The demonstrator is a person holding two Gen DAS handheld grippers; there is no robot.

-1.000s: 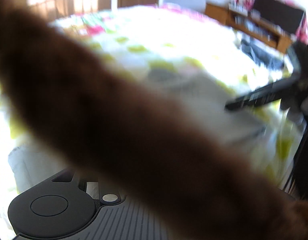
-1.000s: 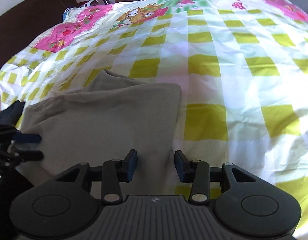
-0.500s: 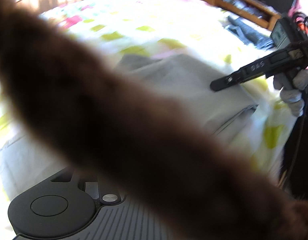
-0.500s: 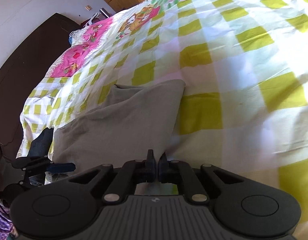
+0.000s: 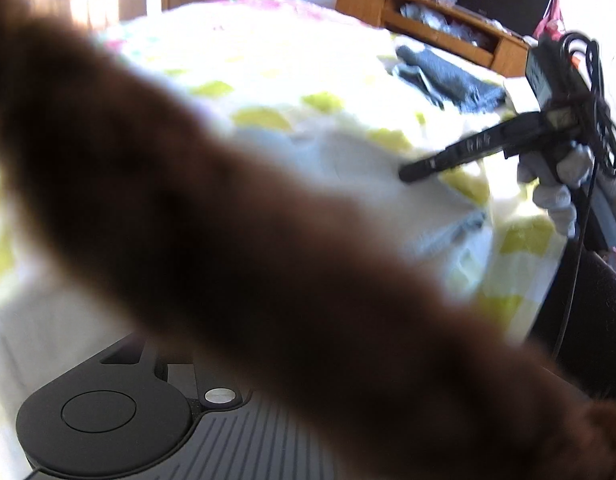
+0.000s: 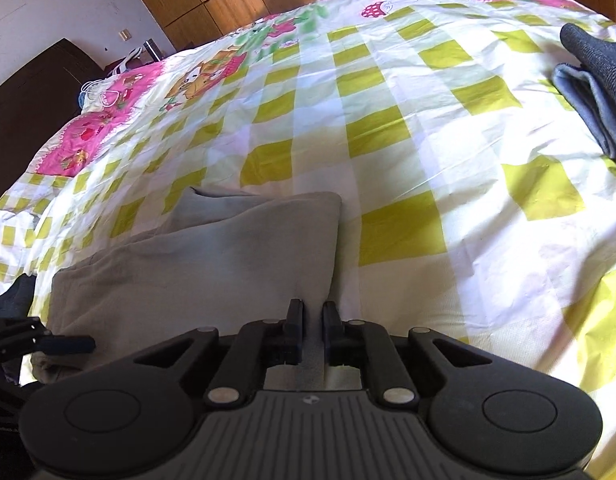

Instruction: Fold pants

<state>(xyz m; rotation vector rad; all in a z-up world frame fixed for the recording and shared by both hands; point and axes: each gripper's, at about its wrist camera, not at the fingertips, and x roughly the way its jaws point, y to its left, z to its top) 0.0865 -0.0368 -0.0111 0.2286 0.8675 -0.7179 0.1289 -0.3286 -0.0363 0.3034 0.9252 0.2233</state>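
Folded grey pants (image 6: pixel 212 264) lie at the near edge of the checked bedspread (image 6: pixel 408 128).

The right gripper (image 6: pixel 312 316), angled down at the pants' near right corner, has its jaws easing apart, cloth in the narrow gap. A gloved hand (image 5: pixel 556 184) holds it. The left gripper (image 6: pixel 68 344) is opening too; a brown blur (image 5: pixel 228 220) hides its jaws.

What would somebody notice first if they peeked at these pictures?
Probably the big blurry brown thing covering most of the left wrist view, too close to tell what it is. Next comes the bright bedspread with yellow-green squares and pink cartoon pictures. On it, near the bottom edge, lie the folded grey pants, with the right gripper just above their near edge, its jaws opening a little.
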